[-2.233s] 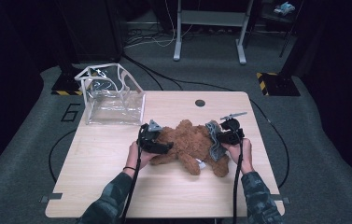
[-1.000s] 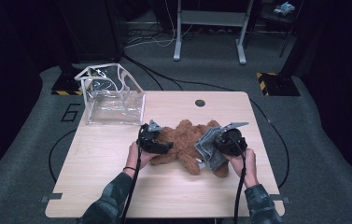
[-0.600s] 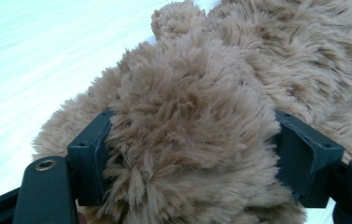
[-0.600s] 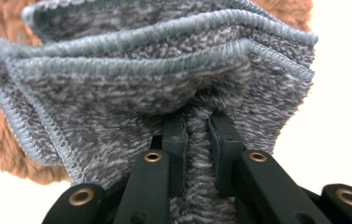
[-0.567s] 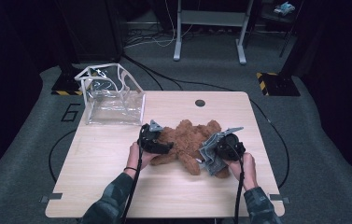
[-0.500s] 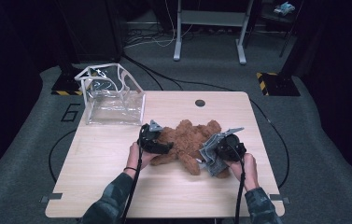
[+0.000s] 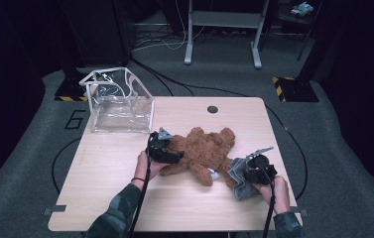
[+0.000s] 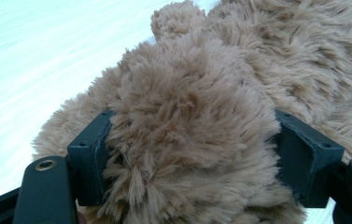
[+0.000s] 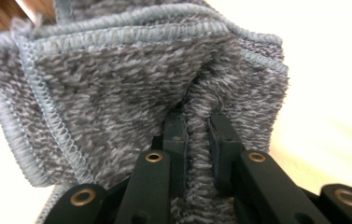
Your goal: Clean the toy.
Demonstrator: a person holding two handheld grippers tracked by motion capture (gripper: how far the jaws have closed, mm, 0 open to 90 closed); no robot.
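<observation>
Left tongs [image 8: 197,154] clamp the brown teddy bear [image 7: 207,151] (lying on the surface [image 7: 100,198]); right tongs [image 9: 197,135] pinch a fold of grey cloth [image 9: 131,88].

Brown plush bear [image 7: 204,151] sprawled mid-table, gray knitted cloth [image 7: 240,179] bunched at its right end

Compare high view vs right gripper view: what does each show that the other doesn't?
High view alone: the wooden table, a clear plastic bag, the brown teddy bear with the left gripper clamped on it, and both forearms. Right gripper view alone: the stitched hem of the grey cloth and a fold of it pinched between the black fingers. Both: the grey cloth held by the right gripper.
</observation>
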